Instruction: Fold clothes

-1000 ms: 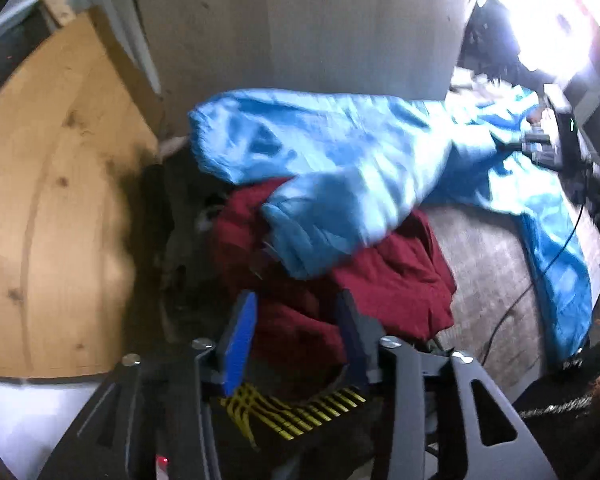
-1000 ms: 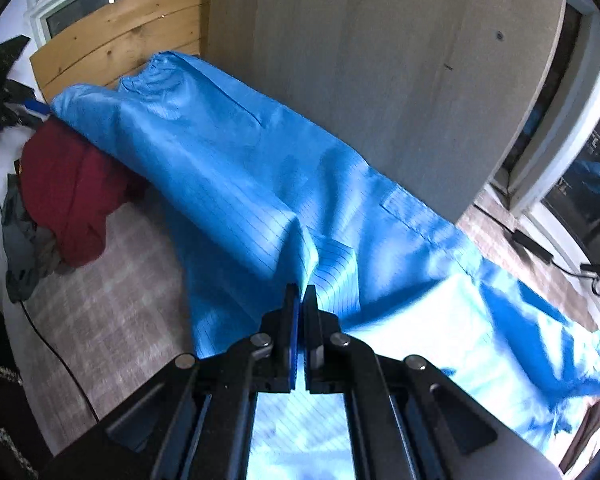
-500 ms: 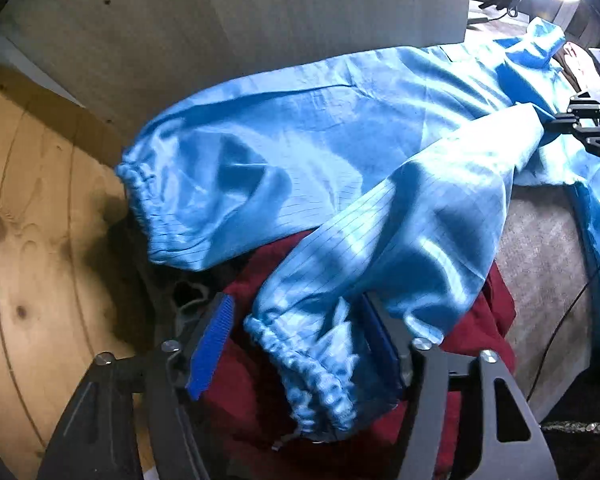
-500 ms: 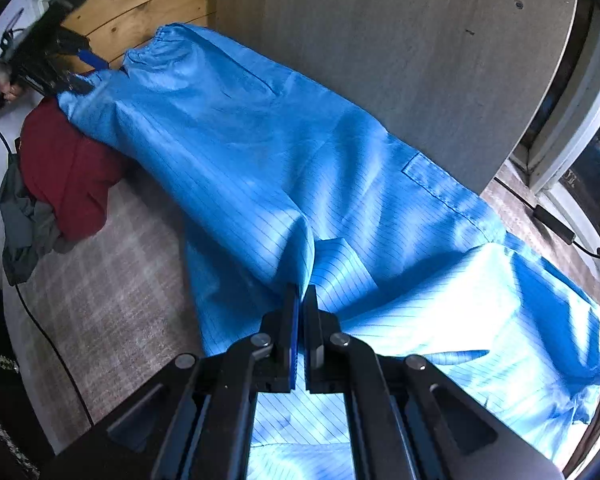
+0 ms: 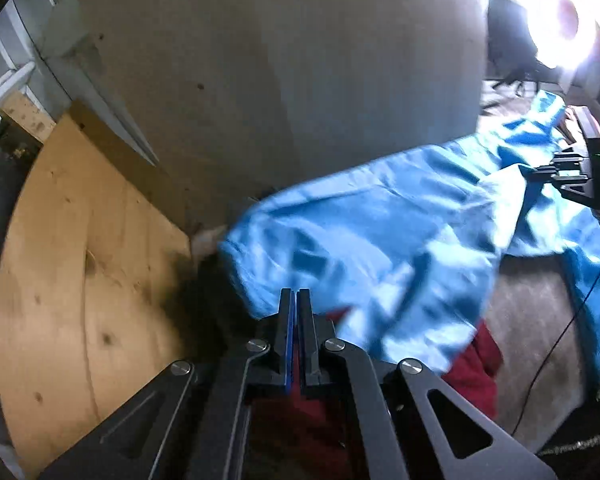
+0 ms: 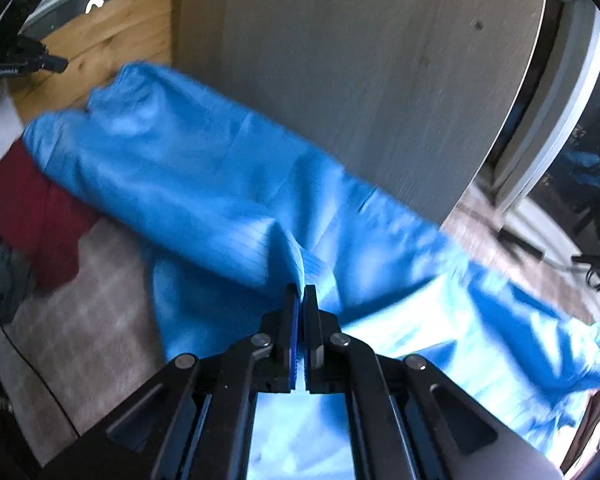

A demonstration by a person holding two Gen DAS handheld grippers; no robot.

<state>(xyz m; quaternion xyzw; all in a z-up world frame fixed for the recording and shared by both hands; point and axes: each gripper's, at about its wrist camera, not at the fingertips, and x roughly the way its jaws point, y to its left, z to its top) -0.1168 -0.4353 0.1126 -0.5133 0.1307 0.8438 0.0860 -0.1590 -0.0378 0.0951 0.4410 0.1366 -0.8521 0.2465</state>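
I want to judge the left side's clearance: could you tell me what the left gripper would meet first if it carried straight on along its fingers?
Probably the blue garment: its edge lies just beyond the shut left gripper, over the red cloth. Motion blur makes depth uncertain.

- Left wrist view looks steeply down along its closed fingers, close above the blue garment.
- Right wrist view looks down likewise; both share the garment and red cloth.

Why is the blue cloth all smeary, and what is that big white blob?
Left wrist view: the blue garment is smeared by motion blur, and a bright lamp in the top right corner glares to a white blob. Right wrist view: the same garment is blurred too; the fisheye lens bends the grey board.
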